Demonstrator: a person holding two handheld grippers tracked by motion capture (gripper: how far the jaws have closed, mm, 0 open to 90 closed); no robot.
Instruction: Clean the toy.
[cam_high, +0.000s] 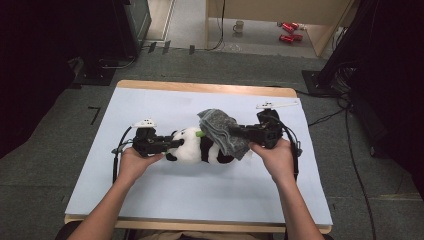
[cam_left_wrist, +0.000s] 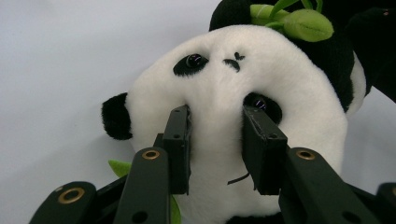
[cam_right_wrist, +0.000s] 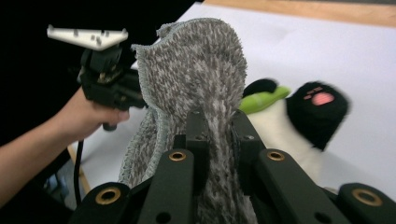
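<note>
Pinching the soft panda by its squashy head, your left fingers hold firm; your right fingers clamp the limp grey cloth mid-fold.

Even overhead light, dark room edges, soft shadows, slight motion blur on panda paw

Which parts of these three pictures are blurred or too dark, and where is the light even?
High view: even light on the table, dark corners at both upper sides. Left gripper view: the panda is sharp and softly lit, with small glints in its eye. Right gripper view: the cloth is sharp, the panda's paw is smeared by motion, and the upper left is nearly black.
</note>
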